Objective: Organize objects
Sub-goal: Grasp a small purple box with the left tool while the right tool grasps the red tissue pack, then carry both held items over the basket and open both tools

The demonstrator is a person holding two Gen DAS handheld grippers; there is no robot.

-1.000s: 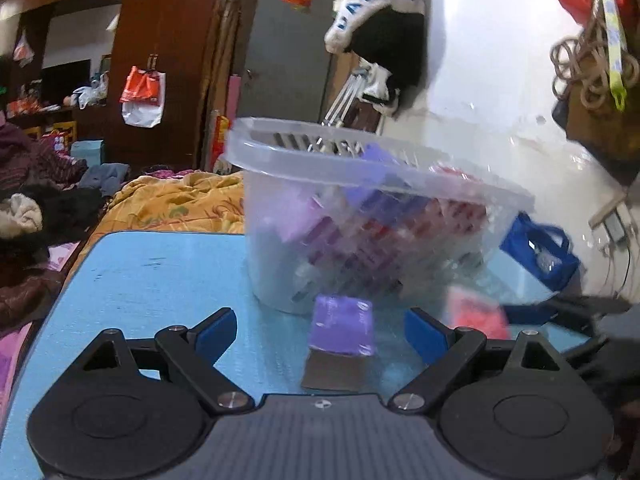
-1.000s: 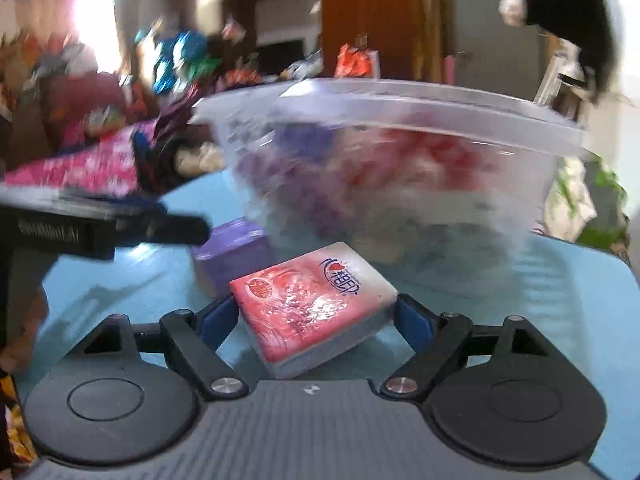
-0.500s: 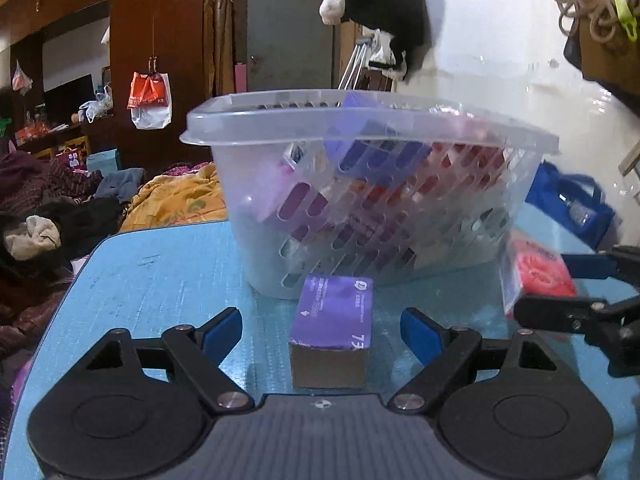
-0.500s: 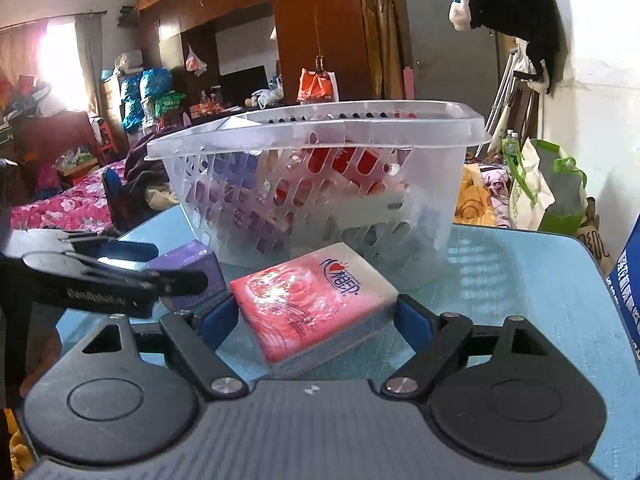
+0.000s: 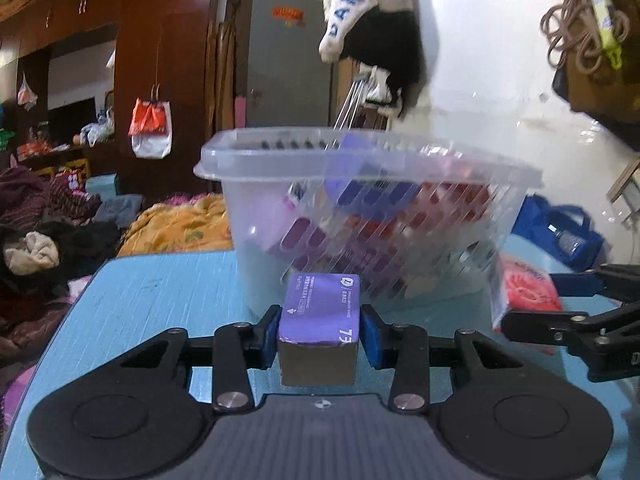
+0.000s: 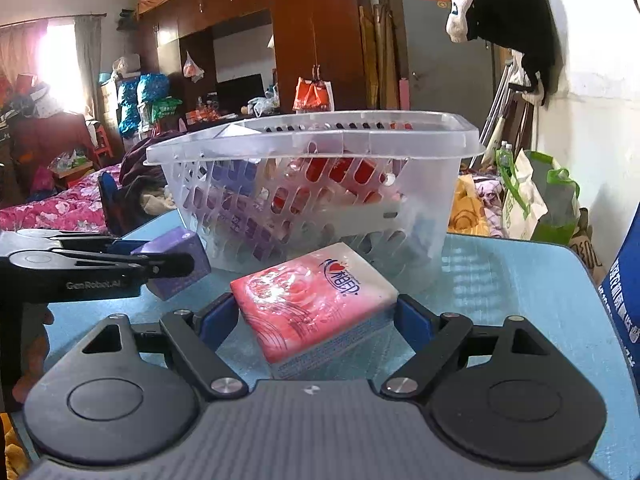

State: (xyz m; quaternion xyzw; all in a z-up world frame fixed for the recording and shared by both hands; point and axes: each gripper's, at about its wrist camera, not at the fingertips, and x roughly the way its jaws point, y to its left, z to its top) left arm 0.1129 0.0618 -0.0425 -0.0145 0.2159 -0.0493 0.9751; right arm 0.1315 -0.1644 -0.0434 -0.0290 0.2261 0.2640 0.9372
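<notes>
The left hand-held gripper has just closed on the purple tissue pack before the basket, the right holding the red pack; both look light, squashy, best pinched across their sides.

Wooden wardrobe, grey door, bedding

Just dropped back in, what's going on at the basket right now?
A person works two handheld tools. The left tool has just closed its jaws on the purple tissue pack, with pads pressing both sides. The right tool holds the pink tissue pack across its width. Both packs sit before the clear slotted basket, which already holds similar packs.
</notes>
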